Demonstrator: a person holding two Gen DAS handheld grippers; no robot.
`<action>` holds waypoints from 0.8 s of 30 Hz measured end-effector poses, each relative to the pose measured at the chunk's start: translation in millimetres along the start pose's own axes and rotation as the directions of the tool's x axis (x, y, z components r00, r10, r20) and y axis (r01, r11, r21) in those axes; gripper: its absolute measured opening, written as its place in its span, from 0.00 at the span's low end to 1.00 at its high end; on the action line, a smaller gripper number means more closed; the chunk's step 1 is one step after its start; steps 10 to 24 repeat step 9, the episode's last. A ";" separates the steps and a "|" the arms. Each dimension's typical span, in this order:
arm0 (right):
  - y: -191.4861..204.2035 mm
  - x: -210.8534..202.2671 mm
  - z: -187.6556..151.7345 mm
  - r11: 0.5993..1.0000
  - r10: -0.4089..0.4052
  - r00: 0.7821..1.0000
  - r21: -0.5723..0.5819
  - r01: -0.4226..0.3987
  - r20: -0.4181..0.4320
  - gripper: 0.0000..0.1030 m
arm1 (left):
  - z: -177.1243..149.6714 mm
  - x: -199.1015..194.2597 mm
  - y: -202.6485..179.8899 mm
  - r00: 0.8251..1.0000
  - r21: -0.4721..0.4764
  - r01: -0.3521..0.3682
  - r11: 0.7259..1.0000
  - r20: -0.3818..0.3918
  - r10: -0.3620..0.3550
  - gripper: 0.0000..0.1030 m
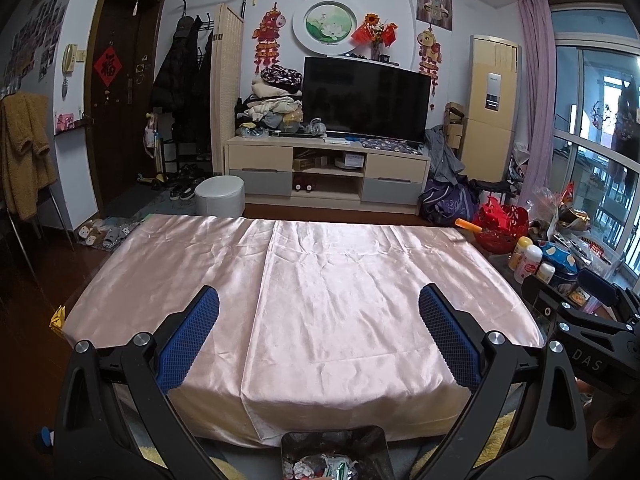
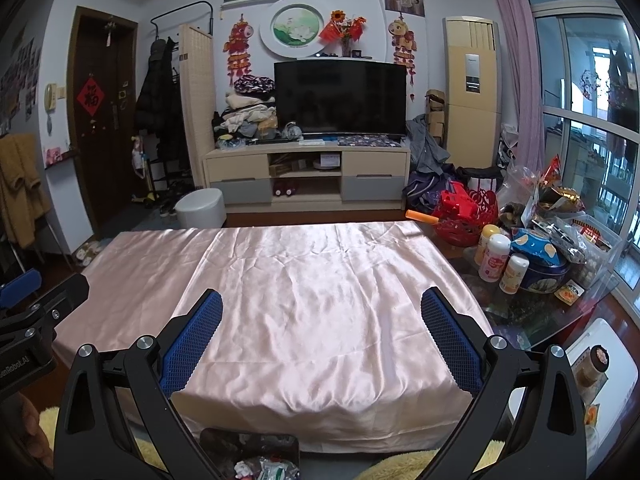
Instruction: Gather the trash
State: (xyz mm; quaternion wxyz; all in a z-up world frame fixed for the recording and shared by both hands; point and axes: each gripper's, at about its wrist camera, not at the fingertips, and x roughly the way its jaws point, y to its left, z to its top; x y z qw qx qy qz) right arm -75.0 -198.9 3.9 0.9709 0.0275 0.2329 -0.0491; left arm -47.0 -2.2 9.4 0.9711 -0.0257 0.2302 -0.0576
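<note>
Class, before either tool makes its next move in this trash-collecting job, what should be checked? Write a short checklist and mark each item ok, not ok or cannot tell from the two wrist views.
1. Left tool open and holding nothing: ok.
2. Right tool open and holding nothing: ok.
3. Trash bin below the near table edge, with crumpled wrappers already inside: ok.
4. Pink tablecloth free of loose trash: ok, none shows on it.
5. Trash left among the bottles and snack bags on the glass side table: cannot tell.
6. Space between the two tools, which sit side by side: ok, apart in both views.
</note>
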 end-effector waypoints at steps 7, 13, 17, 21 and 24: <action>-1.0 0.6 -0.9 1.000 -0.001 1.000 0.001 0.001 0.000 0.97 | 0.1 2.0 0.3 1.000 -0.004 0.000 1.000 -0.009 0.000 0.92; -1.1 0.7 -1.3 1.000 -0.001 1.000 0.002 0.001 -0.002 0.97 | 0.1 2.5 0.0 1.000 -0.004 0.006 1.000 -0.009 -0.006 0.92; -1.1 0.7 -1.3 1.000 -0.001 1.000 0.002 0.001 -0.002 0.97 | 0.1 2.5 0.0 1.000 -0.004 0.006 1.000 -0.009 -0.006 0.92; -1.1 0.7 -1.3 1.000 -0.001 1.000 0.002 0.001 -0.002 0.97 | 0.1 2.5 0.0 1.000 -0.004 0.006 1.000 -0.009 -0.006 0.92; -1.1 0.7 -1.3 1.000 -0.001 1.000 0.002 0.001 -0.002 0.97 | 0.1 2.5 0.0 1.000 -0.004 0.006 1.000 -0.009 -0.006 0.92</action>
